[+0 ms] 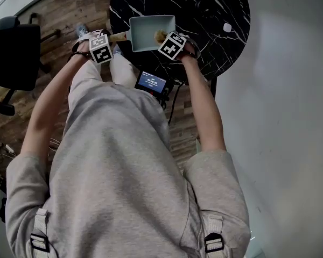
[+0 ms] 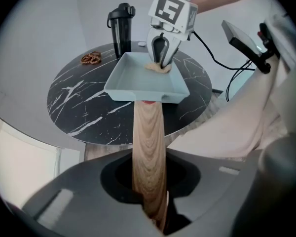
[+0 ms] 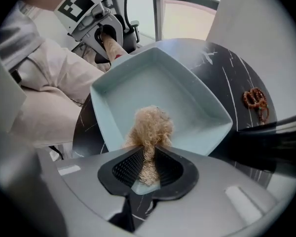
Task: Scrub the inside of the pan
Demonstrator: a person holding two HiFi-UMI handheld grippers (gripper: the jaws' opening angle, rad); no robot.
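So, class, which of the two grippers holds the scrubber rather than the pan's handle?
The right gripper: its jaws pinch the tan fibrous scrubber inside the pale blue pan. The left gripper clamps the pan's wooden handle instead.

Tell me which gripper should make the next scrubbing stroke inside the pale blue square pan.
Right. The right gripper grips the tan fibrous scrubber, which is down inside the pale blue square pan. The left gripper is clamped on the pan's wooden handle, steadying it.
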